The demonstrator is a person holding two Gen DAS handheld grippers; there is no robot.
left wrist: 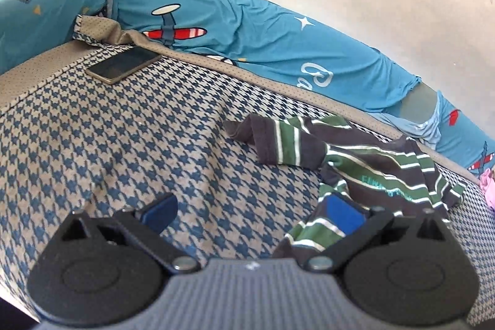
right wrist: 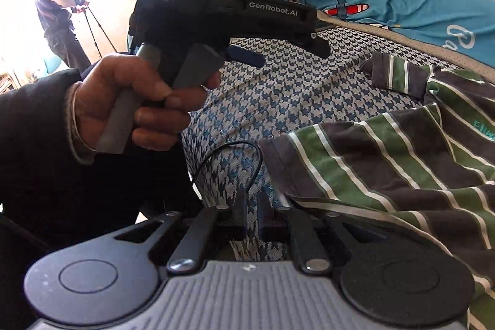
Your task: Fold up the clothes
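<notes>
Nearest the lens, the right gripper [right wrist: 252, 217] has its fingers drawn almost together at the hem of the striped shirt [right wrist: 402, 156], though whether cloth is pinched between them I cannot tell. The shirt lies crumpled and unfolded on the houndstooth bed [left wrist: 139, 129], one sleeve flung out. The left gripper [left wrist: 252, 214] hangs spread wide, one finger resting on the shirt's edge, likely poised to take a corner; the left hand [right wrist: 139, 101] wraps its handle, wrist level.
</notes>
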